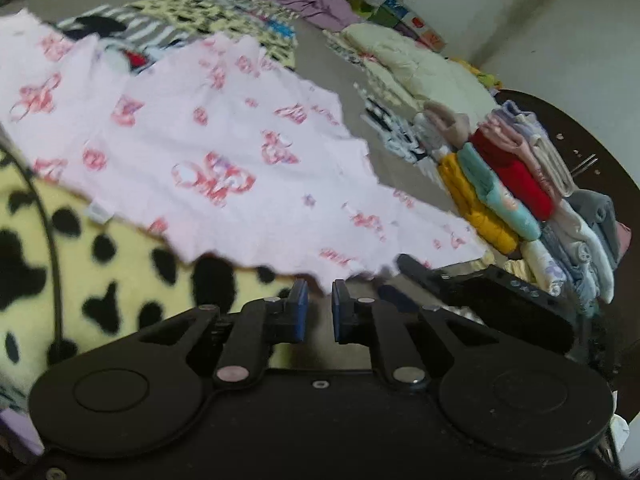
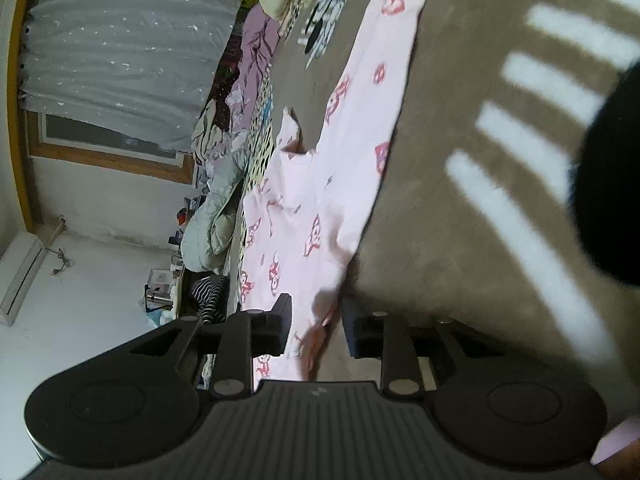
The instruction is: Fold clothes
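Pink printed garment [image 1: 224, 148] spread across the grey bed surface [image 1: 320, 52], our left gripper [image 1: 320, 308] narrowly parted at its hem, our right gripper [image 2: 316, 320] spread around (not yet pinching) a corner: uneven closing could skew any fold.

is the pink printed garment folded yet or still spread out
Mostly spread out. The pink garment lies flat in one layer across the bed; only its near hem bunches between the right gripper fingers.

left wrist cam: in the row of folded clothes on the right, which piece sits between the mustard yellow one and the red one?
The teal folded garment with a pale print: the mustard yellow folded piece lies on its near side, the red folded piece on its far side.
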Action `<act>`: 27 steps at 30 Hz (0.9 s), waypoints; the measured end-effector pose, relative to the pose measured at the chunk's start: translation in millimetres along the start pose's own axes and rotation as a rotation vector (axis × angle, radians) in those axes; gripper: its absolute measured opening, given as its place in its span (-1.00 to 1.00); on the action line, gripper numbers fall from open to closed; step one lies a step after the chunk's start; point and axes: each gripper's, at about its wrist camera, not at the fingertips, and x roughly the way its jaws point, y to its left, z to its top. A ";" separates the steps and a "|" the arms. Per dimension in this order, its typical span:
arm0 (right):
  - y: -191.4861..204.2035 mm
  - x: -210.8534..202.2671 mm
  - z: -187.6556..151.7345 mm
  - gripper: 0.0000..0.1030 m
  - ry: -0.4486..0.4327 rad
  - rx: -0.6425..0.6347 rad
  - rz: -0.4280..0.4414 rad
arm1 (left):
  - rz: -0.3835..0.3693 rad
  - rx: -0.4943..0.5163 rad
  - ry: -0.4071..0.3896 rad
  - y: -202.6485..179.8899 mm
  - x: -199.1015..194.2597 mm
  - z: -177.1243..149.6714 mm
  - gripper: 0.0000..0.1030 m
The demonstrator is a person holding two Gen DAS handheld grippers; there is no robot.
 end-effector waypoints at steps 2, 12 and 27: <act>1.9 5.0 1.5 -0.40 0.019 0.021 0.001 | 0.030 0.100 -0.022 -11.7 -5.5 -0.8 -0.71; 11.1 11.7 3.0 -0.53 0.036 -0.016 -0.031 | 0.213 0.820 -0.019 -63.0 31.9 -33.1 -0.81; 16.4 -21.2 -0.3 -0.72 -0.028 -0.071 -0.140 | 0.359 1.354 -0.118 -50.2 35.8 -94.0 -0.94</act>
